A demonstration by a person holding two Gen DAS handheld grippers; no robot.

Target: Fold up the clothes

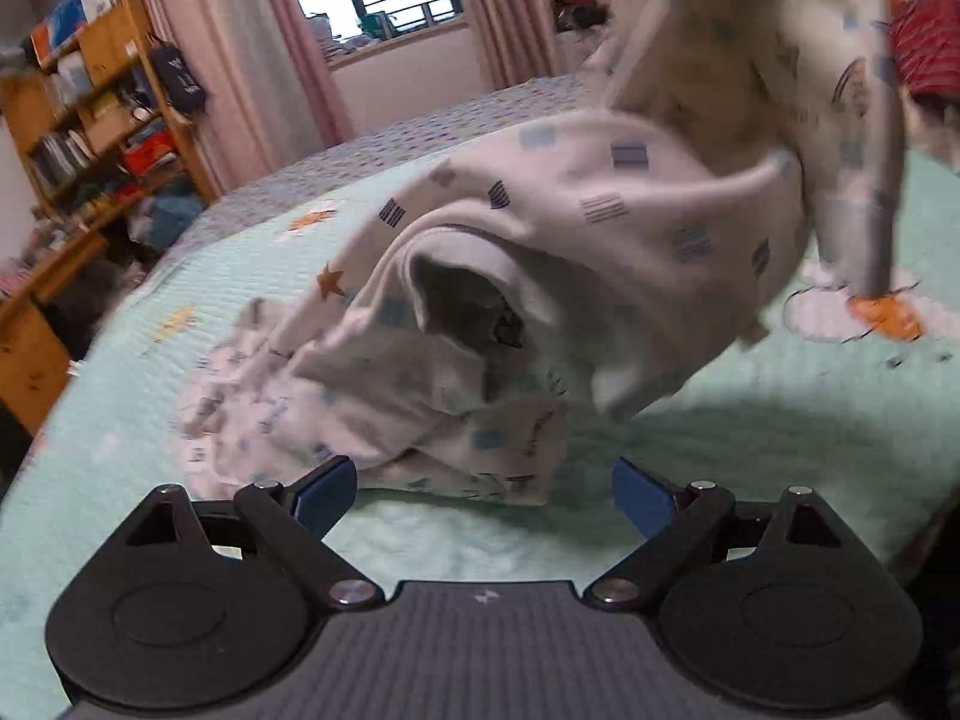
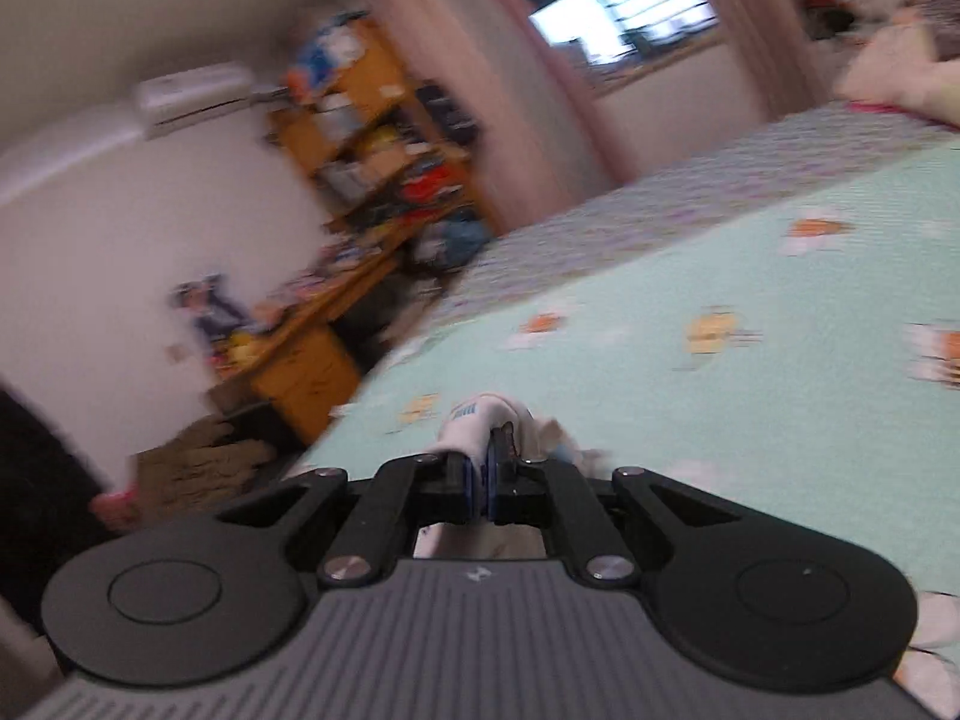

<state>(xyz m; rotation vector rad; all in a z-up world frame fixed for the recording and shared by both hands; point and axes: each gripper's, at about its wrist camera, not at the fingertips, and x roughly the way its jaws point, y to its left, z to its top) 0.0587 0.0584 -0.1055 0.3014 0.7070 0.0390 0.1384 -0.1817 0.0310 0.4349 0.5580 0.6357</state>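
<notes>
A white garment printed with small blue and dark squares hangs lifted from the upper right and drapes down onto the mint green bedspread. Its lower folds bunch on the bed just ahead of my left gripper, which is open and empty, jaws wide apart. In the right wrist view my right gripper is shut on a fold of the same white garment, held above the bedspread. That view is motion blurred.
A wooden bookshelf and desk stand left of the bed. Pink curtains frame a window at the back. Red striped cloth lies at the far right. The bed's edge runs along the left.
</notes>
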